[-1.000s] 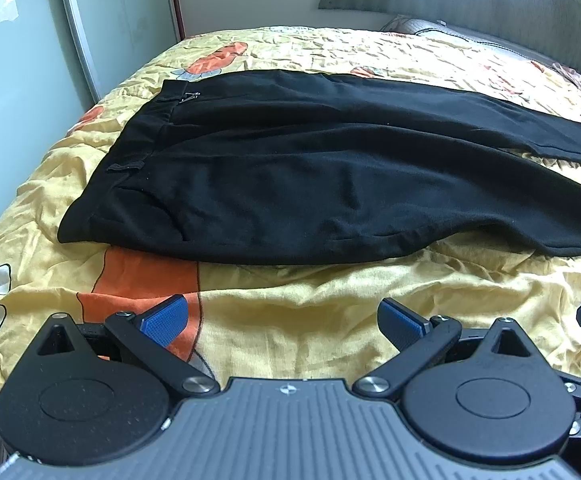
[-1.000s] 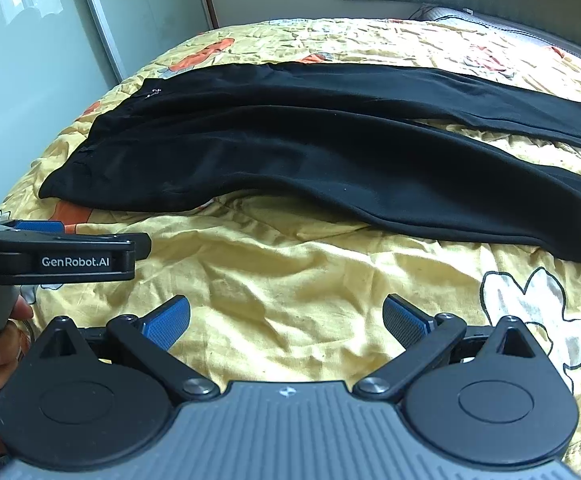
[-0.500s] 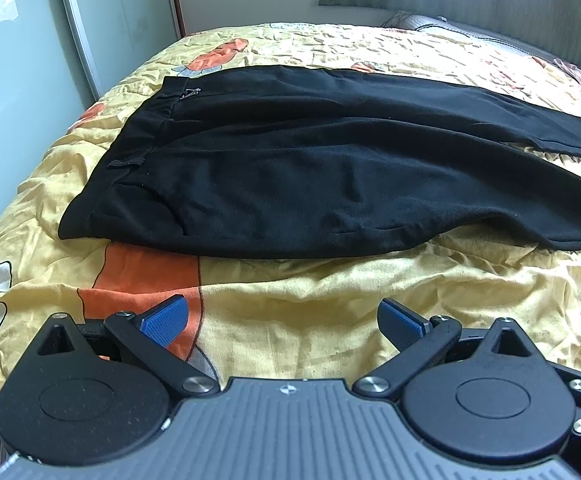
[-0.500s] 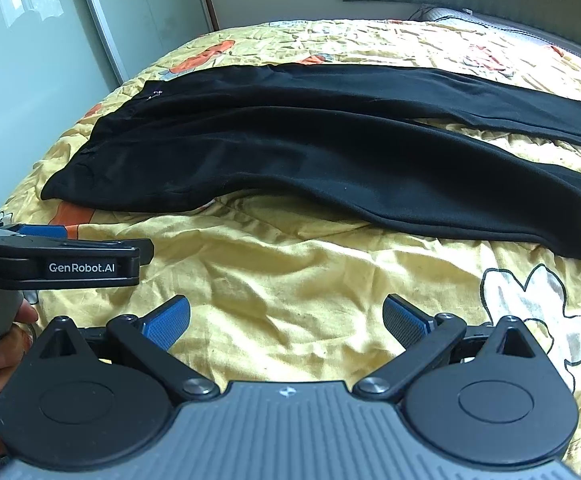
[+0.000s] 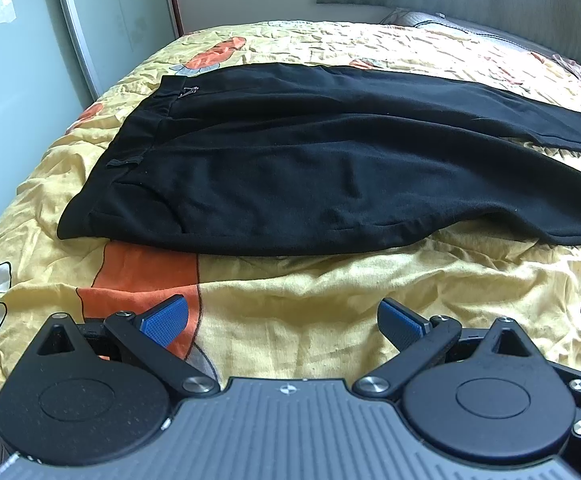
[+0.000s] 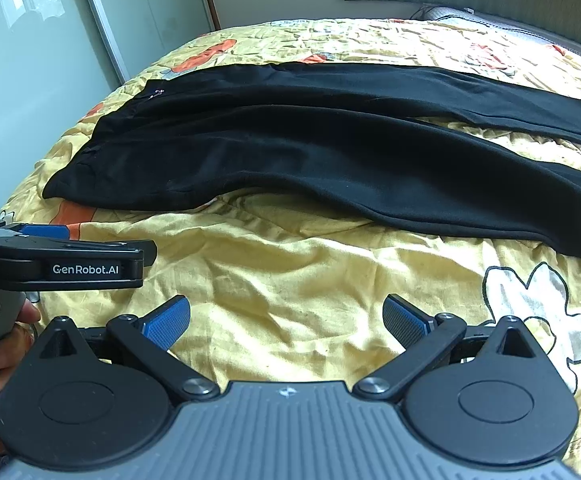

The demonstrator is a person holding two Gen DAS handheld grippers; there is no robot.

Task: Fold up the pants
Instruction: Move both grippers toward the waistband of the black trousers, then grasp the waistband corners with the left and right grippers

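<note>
Soft daylight from left, sharp focus, strong fisheye bending at edges.

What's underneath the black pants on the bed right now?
The black pants lie flat on a yellow floral bedspread; an orange patch runs under their near edge by the waistband. Whatever the bedspread shows beneath the fabric is covered.

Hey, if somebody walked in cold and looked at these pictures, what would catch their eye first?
The black pants come first: they lie spread flat across the middle of the bed, waistband to the left, legs running right. Under them is a bright yellow bedspread with orange and white flower prints. Up close, the left gripper and the right gripper hover open over the near edge, touching nothing.
</note>
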